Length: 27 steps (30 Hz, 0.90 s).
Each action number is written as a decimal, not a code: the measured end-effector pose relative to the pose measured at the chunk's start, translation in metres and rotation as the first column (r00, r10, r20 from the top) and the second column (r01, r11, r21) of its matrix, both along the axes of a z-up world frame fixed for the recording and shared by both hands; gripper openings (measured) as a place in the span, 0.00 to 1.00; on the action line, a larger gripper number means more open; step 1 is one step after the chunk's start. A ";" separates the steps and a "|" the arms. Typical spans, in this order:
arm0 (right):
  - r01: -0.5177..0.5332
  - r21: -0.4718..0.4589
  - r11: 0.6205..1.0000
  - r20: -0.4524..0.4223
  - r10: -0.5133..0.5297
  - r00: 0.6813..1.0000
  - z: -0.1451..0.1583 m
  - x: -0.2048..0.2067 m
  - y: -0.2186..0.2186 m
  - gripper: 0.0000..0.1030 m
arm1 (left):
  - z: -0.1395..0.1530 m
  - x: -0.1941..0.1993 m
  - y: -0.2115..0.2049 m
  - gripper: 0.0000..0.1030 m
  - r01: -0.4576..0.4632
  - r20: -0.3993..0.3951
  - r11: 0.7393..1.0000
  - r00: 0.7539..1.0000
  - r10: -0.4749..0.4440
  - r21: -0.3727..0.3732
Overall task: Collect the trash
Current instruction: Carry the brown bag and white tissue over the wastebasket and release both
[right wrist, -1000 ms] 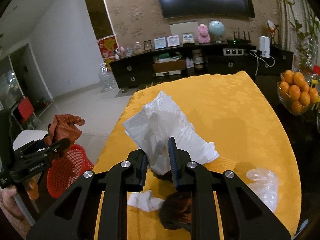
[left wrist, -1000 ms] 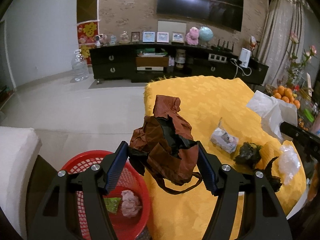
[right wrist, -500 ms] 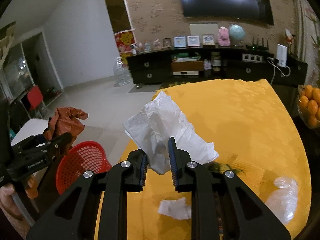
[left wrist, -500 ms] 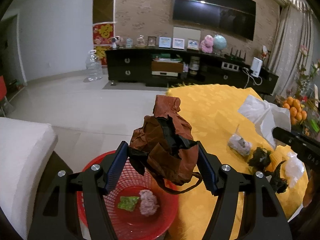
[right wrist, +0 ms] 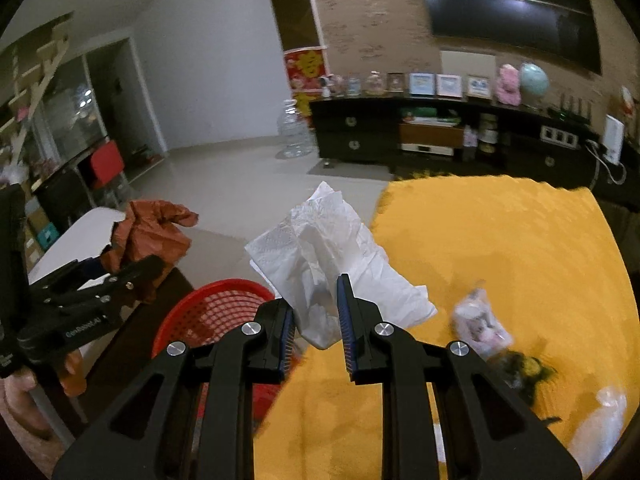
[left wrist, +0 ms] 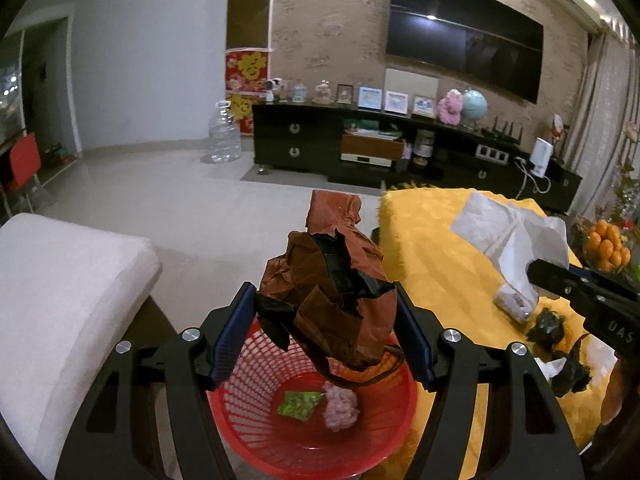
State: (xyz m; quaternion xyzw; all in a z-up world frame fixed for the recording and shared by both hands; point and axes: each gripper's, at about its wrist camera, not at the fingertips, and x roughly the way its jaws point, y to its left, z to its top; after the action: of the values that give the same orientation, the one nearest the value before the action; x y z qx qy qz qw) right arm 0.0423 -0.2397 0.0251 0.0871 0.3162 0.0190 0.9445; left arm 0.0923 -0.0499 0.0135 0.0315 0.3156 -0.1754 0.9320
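Through the left wrist camera I see my left gripper (left wrist: 324, 330) clamped on a crumpled brown paper bag (left wrist: 332, 284) with a black lining showing through its torn folds; the two blue-padded fingers (left wrist: 234, 330) press against its sides. The bag hangs directly above a red plastic basket (left wrist: 384, 440) that stands on the floor just beside a table covered in a yellow cloth (left wrist: 432, 240). Inside the basket lie a small green wrapper (left wrist: 299, 403) and a pinkish crumpled wad (left wrist: 341, 407). To the left of the basket is a white cushioned seat (left wrist: 64, 288). Through the right wrist camera, my right gripper (right wrist: 316, 316) is closed on a crumpled white tissue (right wrist: 328, 256), which fans out above the fingertips, held over the table edge nearest the basket (right wrist: 208, 308). On the cloth (right wrist: 500, 248) to the right remain a small clear packet with pinkish contents (right wrist: 480, 320), a dark crumpled scrap (right wrist: 520, 372) just beside it, and a clear plastic bag (right wrist: 596, 424) near the lower right edge; these are somewhat blurred. At the left of that view I see the left gripper (right wrist: 132, 276) from the side with the brown bag (right wrist: 148, 232) in it, and part of the hand (right wrist: 28, 396) carrying it. Across the room stands a long dark cabinet (left wrist: 360, 148) under a wall-mounted television (left wrist: 464, 32).
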 end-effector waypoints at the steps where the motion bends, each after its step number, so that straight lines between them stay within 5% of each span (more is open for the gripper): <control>1: -0.016 0.000 1.000 0.000 0.016 1.000 0.001 0.005 0.006 0.20 | -0.001 0.002 0.004 0.62 -0.008 -0.004 1.000 1.000 0.008 0.003; 20: -0.186 0.032 0.982 -0.146 0.189 0.971 -0.060 0.050 0.064 0.20 | -0.072 0.026 0.018 0.63 -0.019 -0.160 0.982 0.986 0.050 0.190; 27: -0.235 0.038 0.971 -0.190 0.238 0.952 -0.075 0.050 0.087 0.23 | -0.081 0.026 0.024 0.65 0.004 -0.196 0.980 0.980 0.036 0.197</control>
State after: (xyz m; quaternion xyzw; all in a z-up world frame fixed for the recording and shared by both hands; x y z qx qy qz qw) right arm 0.0922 -0.1532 -0.0503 0.0573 0.4145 0.1256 0.8995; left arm 0.1181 -0.0255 -0.0678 0.1032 0.4231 -0.1381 0.8895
